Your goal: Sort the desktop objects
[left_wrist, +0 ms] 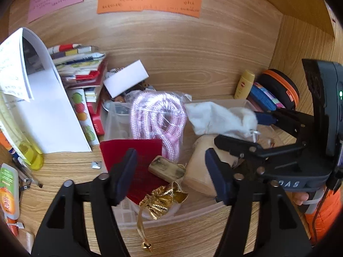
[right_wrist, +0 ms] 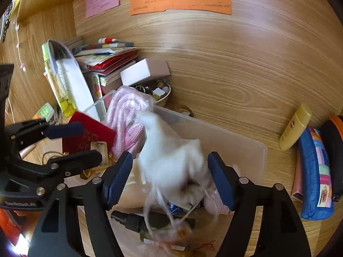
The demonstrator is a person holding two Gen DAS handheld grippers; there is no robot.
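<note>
Left tool: the left tool hangs with its jaws spread wide and nothing between them, above the near part of a clear plastic bin on the wooden desk.
Right tool: the right tool stands over the same bin, jaws wide apart; a blurred white cloth pouch sits in the gap, and whether the pads touch it cannot be told. From the left camera, the right tool reaches in from the right beside that white pouch.
Bin contents: a bagged pink rope, a red booklet, a small wooden block and a gold pouch whose cord drapes over the near rim.
Left edge: a stack of books and papers crowds close to the bin, with a white box tilted behind it.
Right edge: a yellow bottle and a blue pencil case lie beside the bin, with bare desk between bottle and bin wall.
Back: a wood panel with an orange note closes the space.
</note>
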